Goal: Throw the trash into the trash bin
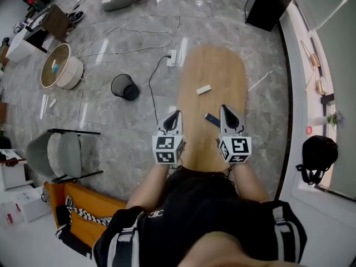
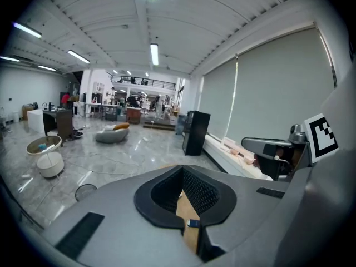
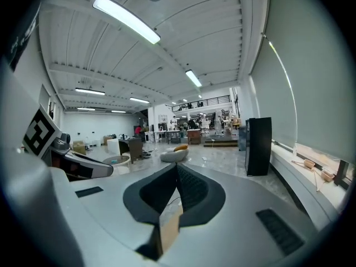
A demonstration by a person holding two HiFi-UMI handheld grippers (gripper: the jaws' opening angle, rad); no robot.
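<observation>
A light wooden oval table point(image 1: 214, 71) lies ahead of me. On it rest a small white piece of trash point(image 1: 203, 89) and, nearer, a dark blue flat piece point(image 1: 212, 119). The black mesh trash bin point(image 1: 124, 87) stands on the floor left of the table, and shows low in the left gripper view point(image 2: 85, 191). My left gripper point(image 1: 177, 114) hovers over the table's near left edge, jaws together, nothing held. My right gripper point(image 1: 224, 109) is just right of the blue piece, shut and empty. The blue piece point(image 2: 193, 223) shows through the slit under the left jaws.
A power strip point(image 1: 172, 57) with trailing cables lies on the floor between bin and table. A round white basket point(image 1: 60, 67), a grey chair point(image 1: 61, 154) and an orange bag point(image 1: 83, 210) are at left. A black cabinet point(image 1: 271, 1) stands beyond the table, a black backpack point(image 1: 317, 157) at right.
</observation>
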